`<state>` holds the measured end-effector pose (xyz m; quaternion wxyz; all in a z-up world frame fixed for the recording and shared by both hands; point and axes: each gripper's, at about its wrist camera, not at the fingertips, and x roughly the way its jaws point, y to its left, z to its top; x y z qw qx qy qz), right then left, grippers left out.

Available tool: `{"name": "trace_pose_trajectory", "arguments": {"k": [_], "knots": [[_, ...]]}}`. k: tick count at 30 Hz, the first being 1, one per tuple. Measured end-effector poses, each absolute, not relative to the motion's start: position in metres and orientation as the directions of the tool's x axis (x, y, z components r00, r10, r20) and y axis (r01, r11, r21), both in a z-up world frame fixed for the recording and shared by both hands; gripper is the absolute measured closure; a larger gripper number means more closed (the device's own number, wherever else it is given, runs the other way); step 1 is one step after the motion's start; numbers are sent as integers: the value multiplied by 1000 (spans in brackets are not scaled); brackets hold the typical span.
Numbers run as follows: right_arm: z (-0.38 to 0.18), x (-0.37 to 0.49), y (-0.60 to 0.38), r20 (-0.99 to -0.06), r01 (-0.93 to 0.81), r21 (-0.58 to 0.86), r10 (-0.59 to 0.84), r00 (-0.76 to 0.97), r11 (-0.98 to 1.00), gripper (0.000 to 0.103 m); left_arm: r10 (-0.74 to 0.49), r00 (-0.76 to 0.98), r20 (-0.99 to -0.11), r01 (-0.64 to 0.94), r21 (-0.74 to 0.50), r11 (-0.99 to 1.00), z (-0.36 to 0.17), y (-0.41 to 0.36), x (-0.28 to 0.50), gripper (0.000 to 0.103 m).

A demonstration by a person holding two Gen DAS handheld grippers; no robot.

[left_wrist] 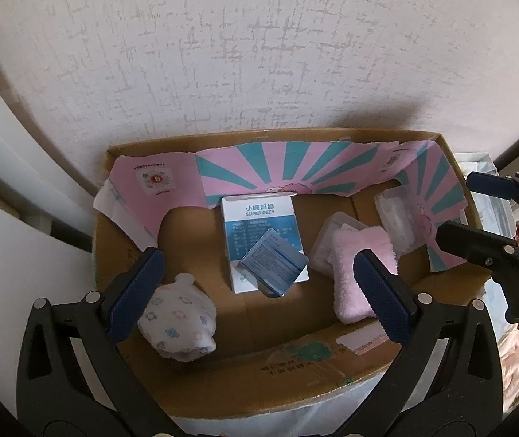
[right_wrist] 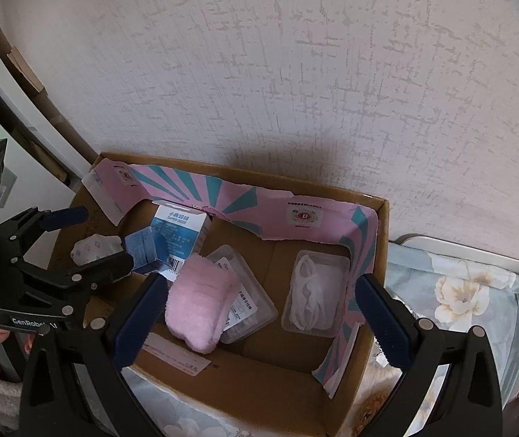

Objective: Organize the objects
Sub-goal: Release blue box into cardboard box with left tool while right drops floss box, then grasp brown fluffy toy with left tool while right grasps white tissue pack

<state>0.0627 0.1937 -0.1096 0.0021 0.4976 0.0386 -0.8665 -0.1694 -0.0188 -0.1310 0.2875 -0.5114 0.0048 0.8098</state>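
An open cardboard box [left_wrist: 296,367] [right_wrist: 245,386] stands against the wall, lined with a pink and teal paper [left_wrist: 259,167]. Inside lie a white floral cloth bundle [left_wrist: 177,318], a white and blue Super Deer box [left_wrist: 259,229] with a small blue packet [left_wrist: 272,264] on it, a pink fluffy cloth [left_wrist: 361,273] [right_wrist: 199,304] on a clear plastic case [right_wrist: 248,306], and a clear case of white cords [right_wrist: 314,296]. My left gripper [left_wrist: 259,296] is open and empty above the box. My right gripper [right_wrist: 259,318] is open and empty above the box.
A textured white wall [left_wrist: 259,54] rises right behind the box. Floral bedding [right_wrist: 460,298] lies to the right of the box. White furniture [left_wrist: 4,236] stands to the left. Each gripper shows in the other's view, the right one [left_wrist: 478,218] and the left one [right_wrist: 88,233].
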Motion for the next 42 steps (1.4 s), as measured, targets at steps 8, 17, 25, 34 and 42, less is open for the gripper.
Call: {"name": "trace_pose_trajectory", "arguments": {"k": [8,17,25,34,42], "knots": [[-102,70,191,-868,108,-48,-12,-497,-993,1,443,-350,-825,-429,-279,-859,-118,-18,-159,0],[-73,89,194,-855,175,-70,-31,-517,-982,0,430,-408,-805,-395,-269,-878,-88,-12,-138,0],[-41,109,211,-838,234,-73,-68,-542,-969,0,370,-541,-756,-289,-246,-925,-51,-8,-109,0],[-2,136,245,-789,280,-119,-80,-609,-953,0,358,-633,-686,-179,-320,-930,-20,-4,-78,0],[18,156,290,-768,326,-138,-107,-631,-935,0,322,-687,-652,-119,-336,-934,-3,23,-38,0]]}}
